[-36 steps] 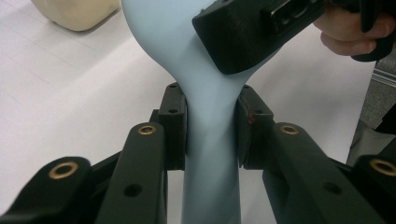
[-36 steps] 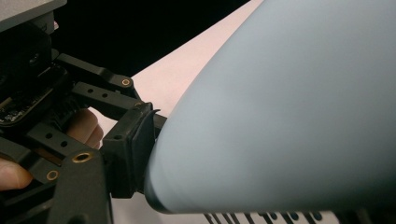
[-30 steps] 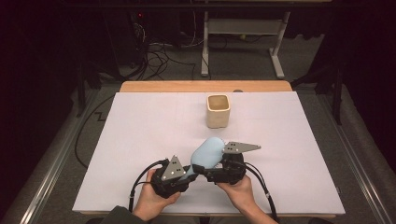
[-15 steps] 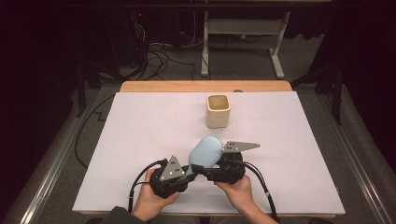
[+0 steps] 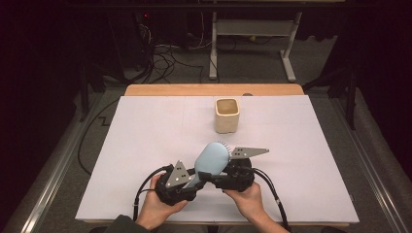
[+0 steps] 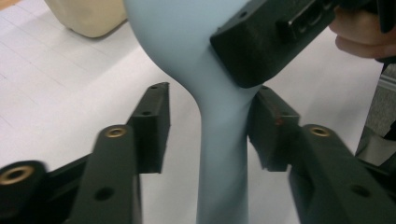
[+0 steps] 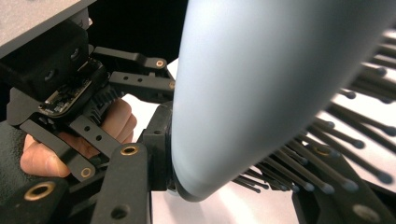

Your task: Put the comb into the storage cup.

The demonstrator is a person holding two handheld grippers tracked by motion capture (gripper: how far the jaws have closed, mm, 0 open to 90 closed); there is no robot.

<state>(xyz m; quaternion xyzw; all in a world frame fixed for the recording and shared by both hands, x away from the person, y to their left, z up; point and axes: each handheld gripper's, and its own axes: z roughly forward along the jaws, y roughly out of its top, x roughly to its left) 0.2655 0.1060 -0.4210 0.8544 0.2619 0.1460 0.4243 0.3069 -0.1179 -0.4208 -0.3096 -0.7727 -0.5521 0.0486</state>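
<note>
- Hairbrush [image 5: 212, 158]: pale blue, oval head with a narrow handle; held just above the near-centre of the worktop [image 5: 145, 131], head pointing away from the person, smooth back facing up, bristles [image 7: 327, 154] facing down and to the right.
- Handling, as a judgement: light and rigid; the moulded back looks smooth and likely slippery under a hard pad; the bristles are thin, ball-tipped pins that will flex and give poor purchase; the handle neck is the narrowest, steadiest place to take hold, while a grip across the head needs one pad on the back and one among the bristles.
- Right tool [image 5: 232, 171]: closed across the lower head; in the right gripper view one pad [image 7: 161, 144] presses the smooth back and the other arm sits among the bristles; its jaws have just been closing onto the head.
- Left tool [image 6: 208, 128]: open around the handle; its jaws have just been opening; the left pad [image 6: 152, 126] stands clear, the right pad lies just beside the handle, touching or not I cannot tell.
- Step in hand, as a judgement: a handover from left to right; the brush now hangs from the right tool.
- Cup [image 5: 227, 115]: cream, square, upright; well beyond the brush.
</note>
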